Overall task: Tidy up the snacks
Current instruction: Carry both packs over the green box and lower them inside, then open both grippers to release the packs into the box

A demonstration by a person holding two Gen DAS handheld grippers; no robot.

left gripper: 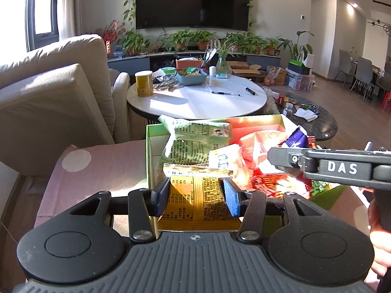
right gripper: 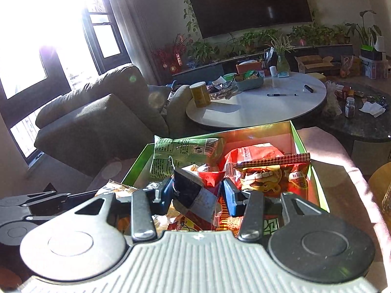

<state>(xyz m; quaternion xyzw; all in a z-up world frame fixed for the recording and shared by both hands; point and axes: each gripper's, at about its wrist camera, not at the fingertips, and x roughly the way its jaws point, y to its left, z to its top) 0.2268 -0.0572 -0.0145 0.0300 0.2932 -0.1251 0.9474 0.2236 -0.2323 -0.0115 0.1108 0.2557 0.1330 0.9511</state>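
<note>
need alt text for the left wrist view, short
The left claw is shut on an orange snack packet at the near edge of a green box full of snack bags. The right claw reaches in from the right, with a round white table behind.

Snack box on a cushioned seat, tables beyond

The box (left gripper: pixel 149 146) holds packets (left gripper: pixel 195 144); a sofa (left gripper: pixel 56 90) lies left, a round table (left gripper: pixel 195 100) behind it, with a tub (left gripper: pixel 144 83) and pens (left gripper: pixel 226 94) on it.
</note>
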